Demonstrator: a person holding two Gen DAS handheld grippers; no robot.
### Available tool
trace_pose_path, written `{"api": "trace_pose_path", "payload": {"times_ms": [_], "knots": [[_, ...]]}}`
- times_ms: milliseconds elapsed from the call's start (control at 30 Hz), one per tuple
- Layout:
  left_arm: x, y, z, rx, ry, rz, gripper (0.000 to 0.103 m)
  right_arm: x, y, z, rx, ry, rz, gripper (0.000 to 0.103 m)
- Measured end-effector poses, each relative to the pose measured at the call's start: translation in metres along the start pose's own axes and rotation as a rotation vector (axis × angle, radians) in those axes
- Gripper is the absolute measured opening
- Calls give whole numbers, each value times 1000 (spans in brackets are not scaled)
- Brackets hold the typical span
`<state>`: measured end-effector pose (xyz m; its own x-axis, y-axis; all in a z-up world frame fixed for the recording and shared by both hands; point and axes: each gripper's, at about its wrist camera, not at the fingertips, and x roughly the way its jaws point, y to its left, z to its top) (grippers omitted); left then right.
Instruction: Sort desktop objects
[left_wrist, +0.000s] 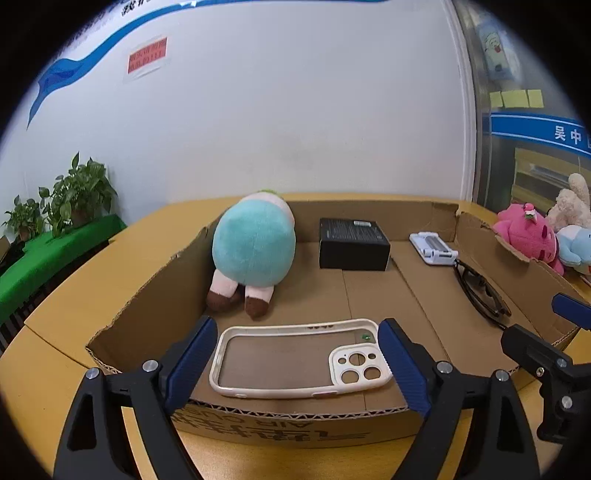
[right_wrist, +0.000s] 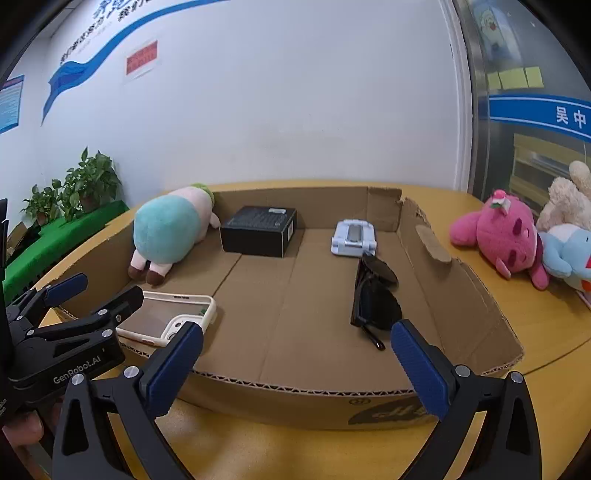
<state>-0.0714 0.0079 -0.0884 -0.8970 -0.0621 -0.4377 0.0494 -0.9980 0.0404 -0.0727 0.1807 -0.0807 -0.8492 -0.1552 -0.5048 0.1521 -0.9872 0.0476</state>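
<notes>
Yellow table (right_wrist: 535, 325) by a white wall (right_wrist: 295, 110) bore a cardboard tray (right_wrist: 306, 402) holding plush (right_wrist: 166, 229), black box (right_wrist: 258, 230), sunglasses (right_wrist: 376, 299) and, lower left, phone case (left_wrist: 299, 360); left gripper (left_wrist: 297, 363) and right gripper (right_wrist: 295, 360) both stood wide, empty.

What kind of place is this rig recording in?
Probably an office or lobby, not a home: a white wall with a blue banner graphic and Chinese lettering, yellow sticky notes on a glass partition, and potted green plants beside the yellow wooden table.

A shallow cardboard tray (right_wrist: 436, 258) held five things: a teal plush (right_wrist: 168, 229) lying far left, a black box (right_wrist: 258, 230) beside it, a white stand (right_wrist: 352, 238) far right, folded sunglasses (right_wrist: 376, 299) nearer, and a white phone case (right_wrist: 166, 317) flat near left.
</notes>
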Motion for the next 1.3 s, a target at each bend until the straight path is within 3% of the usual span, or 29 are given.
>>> {"api": "trace_pose_path", "payload": {"times_ms": [167, 1300], "knots": [[2, 2, 0, 4, 2, -10, 90, -3, 1, -5, -10, -60, 2, 103], [4, 3, 2, 5, 1, -11, 90, -1, 1, -3, -9, -67, -22, 103]]}}
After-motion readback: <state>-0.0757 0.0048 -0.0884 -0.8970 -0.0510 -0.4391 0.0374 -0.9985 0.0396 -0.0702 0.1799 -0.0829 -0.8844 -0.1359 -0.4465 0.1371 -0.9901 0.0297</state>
